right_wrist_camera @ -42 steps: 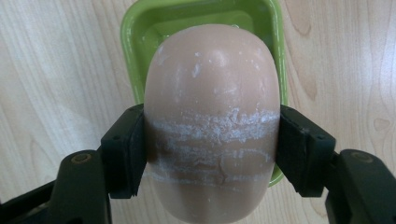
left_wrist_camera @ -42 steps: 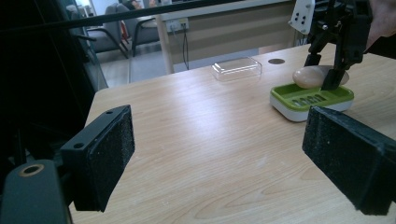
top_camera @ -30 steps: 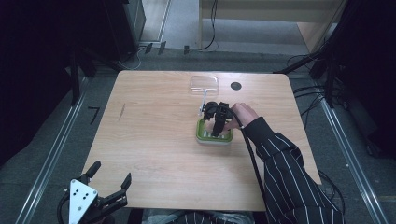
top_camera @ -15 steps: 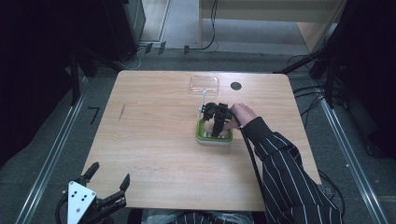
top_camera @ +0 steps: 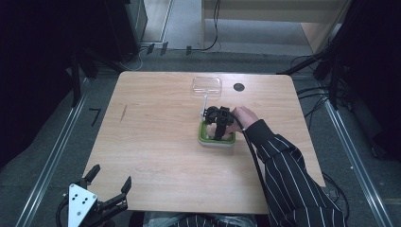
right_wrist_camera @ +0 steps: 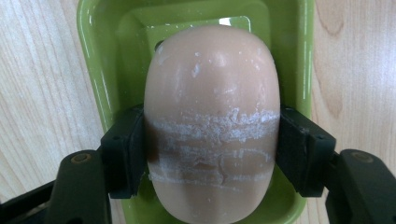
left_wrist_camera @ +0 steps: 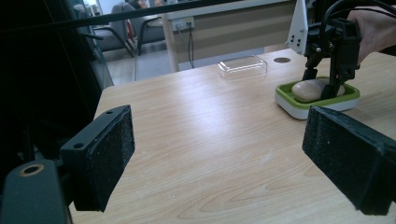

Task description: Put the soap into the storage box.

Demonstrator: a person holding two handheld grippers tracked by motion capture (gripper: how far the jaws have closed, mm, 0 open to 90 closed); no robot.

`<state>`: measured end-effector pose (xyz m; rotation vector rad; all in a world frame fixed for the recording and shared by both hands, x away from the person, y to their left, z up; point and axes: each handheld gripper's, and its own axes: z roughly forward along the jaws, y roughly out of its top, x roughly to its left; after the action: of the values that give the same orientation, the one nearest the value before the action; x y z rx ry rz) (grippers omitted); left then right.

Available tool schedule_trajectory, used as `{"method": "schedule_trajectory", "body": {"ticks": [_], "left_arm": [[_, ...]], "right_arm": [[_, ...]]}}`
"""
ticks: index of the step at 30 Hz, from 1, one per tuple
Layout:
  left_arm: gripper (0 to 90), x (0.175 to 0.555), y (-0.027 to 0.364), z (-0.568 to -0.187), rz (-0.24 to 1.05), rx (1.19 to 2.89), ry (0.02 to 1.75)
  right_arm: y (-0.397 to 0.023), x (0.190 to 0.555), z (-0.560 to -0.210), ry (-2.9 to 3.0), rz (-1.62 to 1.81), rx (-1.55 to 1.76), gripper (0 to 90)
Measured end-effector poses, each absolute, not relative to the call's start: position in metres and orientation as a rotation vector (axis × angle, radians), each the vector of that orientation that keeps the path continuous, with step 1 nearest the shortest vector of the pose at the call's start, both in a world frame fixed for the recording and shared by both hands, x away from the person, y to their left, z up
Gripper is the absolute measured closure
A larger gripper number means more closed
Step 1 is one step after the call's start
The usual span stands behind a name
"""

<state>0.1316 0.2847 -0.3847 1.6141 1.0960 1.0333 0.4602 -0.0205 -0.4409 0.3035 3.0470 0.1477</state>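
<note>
A beige, oval bar of soap [right_wrist_camera: 212, 93] with white scuff marks lies in a green soap dish [right_wrist_camera: 98, 56] right of the table's middle. My right gripper [right_wrist_camera: 212, 149] points down into the dish [top_camera: 203, 138] and is shut on the soap, one black pad on each side. A hand in a striped sleeve holds this gripper [top_camera: 218, 130]. From the left gripper view the soap [left_wrist_camera: 308, 91] shows low in the white-based dish [left_wrist_camera: 299, 105]. My left gripper [top_camera: 112, 176] hovers open off the table's near left corner, with nothing between its pads [left_wrist_camera: 105, 154].
A clear plastic lid [top_camera: 207, 84] lies at the far edge of the wooden table [top_camera: 156, 142], with a round black cable hole [top_camera: 239, 87] to its right. Cables and metal rails run along the floor around the table.
</note>
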Motion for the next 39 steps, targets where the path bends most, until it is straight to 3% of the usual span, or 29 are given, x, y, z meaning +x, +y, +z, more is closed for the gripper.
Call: {"method": "schedule_trajectory", "body": {"ticks": [39], "left_arm": [[9.6,0.1331,0.2829,-0.384,1.034,1.617,1.093]], "right_arm": [[-0.0238,0.4609,-0.4383,3.048,0.179,0.321,29.2]]}}
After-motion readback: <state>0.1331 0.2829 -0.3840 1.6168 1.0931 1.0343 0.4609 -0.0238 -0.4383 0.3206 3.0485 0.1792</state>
